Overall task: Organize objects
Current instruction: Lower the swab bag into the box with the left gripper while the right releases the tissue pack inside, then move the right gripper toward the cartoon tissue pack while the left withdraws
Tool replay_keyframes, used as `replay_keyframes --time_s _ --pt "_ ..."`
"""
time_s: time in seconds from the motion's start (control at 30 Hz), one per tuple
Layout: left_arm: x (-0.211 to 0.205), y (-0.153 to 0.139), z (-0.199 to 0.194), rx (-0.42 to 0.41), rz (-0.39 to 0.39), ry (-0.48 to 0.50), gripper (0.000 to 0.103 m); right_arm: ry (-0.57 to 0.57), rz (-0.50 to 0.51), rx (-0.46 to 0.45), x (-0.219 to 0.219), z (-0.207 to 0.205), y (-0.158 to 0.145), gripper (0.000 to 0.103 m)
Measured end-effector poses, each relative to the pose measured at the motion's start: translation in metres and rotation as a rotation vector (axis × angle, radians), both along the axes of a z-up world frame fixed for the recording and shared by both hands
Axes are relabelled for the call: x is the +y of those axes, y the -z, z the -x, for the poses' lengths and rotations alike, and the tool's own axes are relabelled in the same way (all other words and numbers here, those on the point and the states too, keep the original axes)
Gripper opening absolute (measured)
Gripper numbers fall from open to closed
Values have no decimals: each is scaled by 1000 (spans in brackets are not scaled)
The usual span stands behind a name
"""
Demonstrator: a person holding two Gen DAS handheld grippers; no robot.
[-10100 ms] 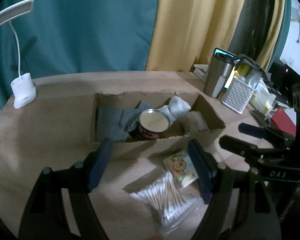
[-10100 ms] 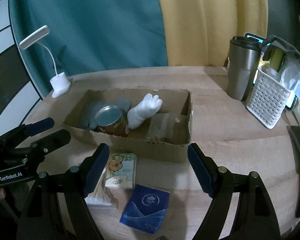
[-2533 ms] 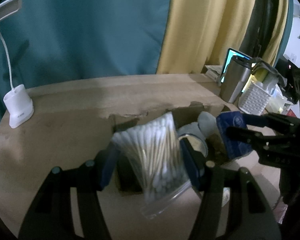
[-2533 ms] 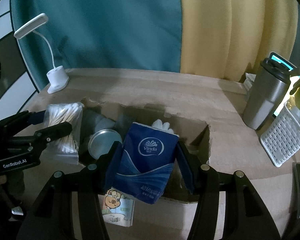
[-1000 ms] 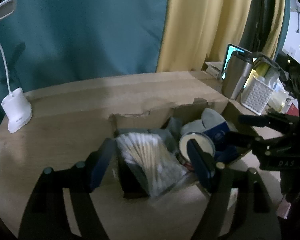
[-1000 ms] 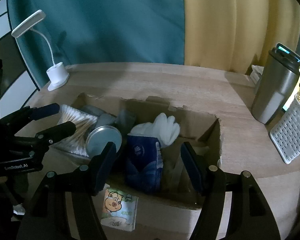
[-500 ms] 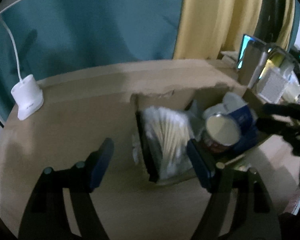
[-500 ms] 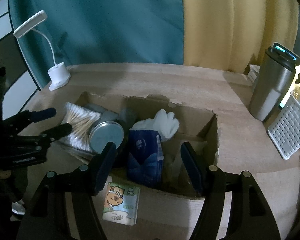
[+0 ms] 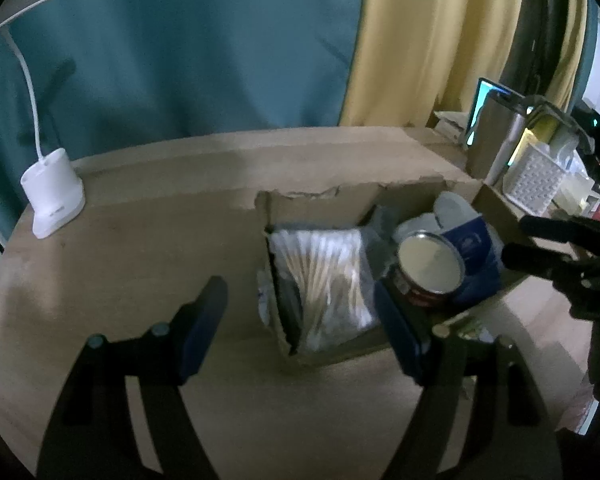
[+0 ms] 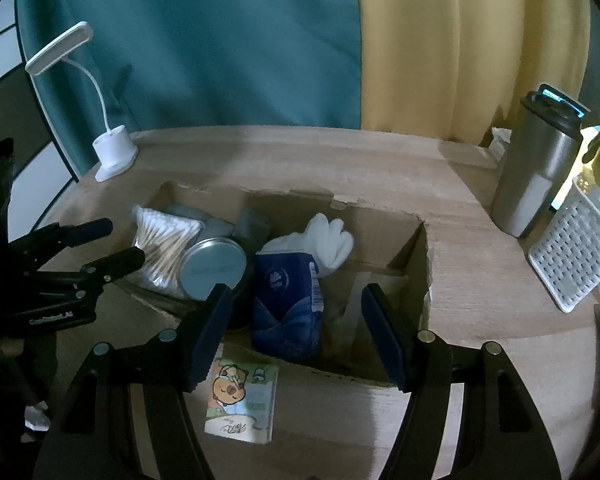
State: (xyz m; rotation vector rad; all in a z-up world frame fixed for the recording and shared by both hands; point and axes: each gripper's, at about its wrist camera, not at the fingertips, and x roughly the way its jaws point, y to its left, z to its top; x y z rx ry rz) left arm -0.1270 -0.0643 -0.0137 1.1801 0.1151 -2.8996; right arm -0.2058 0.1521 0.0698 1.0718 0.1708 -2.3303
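An open cardboard box (image 10: 414, 248) lies on the wooden table. In it are a bag of cotton swabs (image 10: 162, 246) (image 9: 328, 276), a round tin (image 10: 214, 268) (image 9: 428, 270), a blue tissue pack (image 10: 290, 306) (image 9: 474, 256), a white glove (image 10: 324, 238) and grey cloth. A small tissue pack with a cartoon animal (image 10: 244, 404) lies on the table in front of the box. My left gripper (image 9: 300, 332) is open and empty, near the box's left end. My right gripper (image 10: 296, 332) is open and empty, above the box's front wall.
A white desk lamp (image 10: 112, 152) (image 9: 52, 196) stands at the table's back left. A steel tumbler (image 10: 536, 176) and a white perforated basket (image 10: 576, 248) stand at the right. Teal and yellow curtains hang behind the table.
Both grippers have let go: the swab bag and the blue tissue pack now lie in the box. Both grippers have drawn back a little from it.
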Motion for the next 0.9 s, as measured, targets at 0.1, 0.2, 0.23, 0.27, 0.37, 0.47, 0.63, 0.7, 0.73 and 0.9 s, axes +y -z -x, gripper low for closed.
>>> replay_keyframes --time_s 0.1,0.2,0.23,0.27,0.37,0.47,0.63,0.7,0.73,0.9 --pt "-1 -2 -4 7 -13 -3 77 1 2 6 2 -3 0 70" --pt "1 -4 -9 12 -12 -1 77 2 0 12 3 -8 -1 72" --pt "2 -5 -11 15 -13 0 77 3 0 13 4 -9 -1 75" --pt "2 -6 -11 16 -14 0 77 4 0 14 4 -11 -1 78" --pt "5 -8 -17 25 -19 5 78 7 1 16 5 -15 -1 80" --pt "6 -10 -24 31 -22 6 78 5 1 17 6 -20 -2 80" --pt "8 -10 -30 32 -33 10 78 -3 -8 16 5 -28 -1 80" --pt "8 -10 -33 33 -34 11 78 -2 -10 16 6 -31 0 79" --pt "8 -10 -34 34 -33 12 78 -2 -10 16 6 -33 0 79" --pt "7 -10 -43 35 -33 21 78 -4 -7 15 6 -39 1 80"
